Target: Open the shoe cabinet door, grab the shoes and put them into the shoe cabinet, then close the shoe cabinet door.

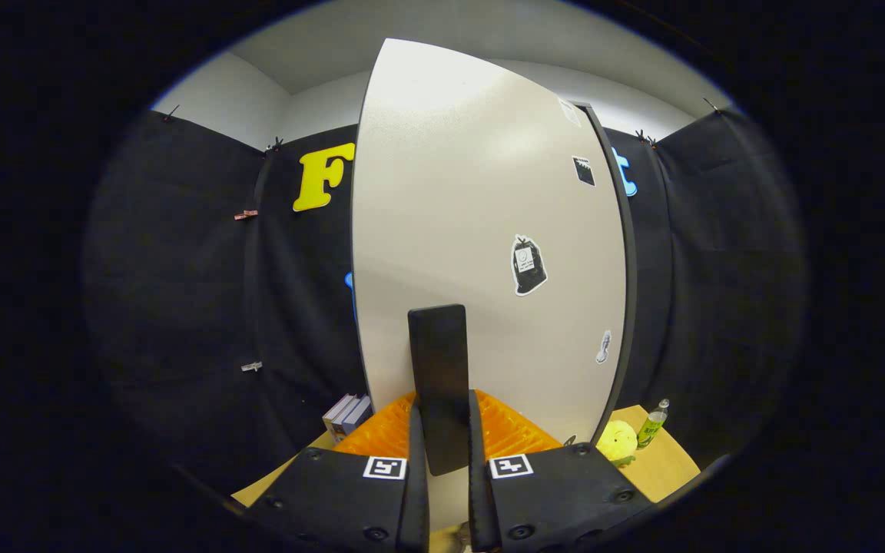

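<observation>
The gripper (442, 453) has its two fingers drawn in close on the flat black rectangular handle (438, 384), one finger pressing each side of the plate's lower part, so it holds the handle and nothing else. That handle is fixed to the pale, smooth-faced shoe cabinet door (481, 230), which rises straight ahead of the fingers and carries a few small stickers to the right of the handle. Whether the door is shut or already swung partway cannot be told from here.

To the right of the door's lower corner, on the tan wooden tabletop (665, 465), sit a round yellow plush toy (616, 440) and, just beyond it, a small green bottle with a clear cap (652, 424). To the left of the door's foot lies a short stack of grey-white boxes (346, 415). The shoes cannot be picked out.

The likely trouble is slippage: the handle is a thin, smooth plate, and a pull off the hinge's arc could slide it out from the fingers. A wide swing might also sweep the toy or tip the bottle.
</observation>
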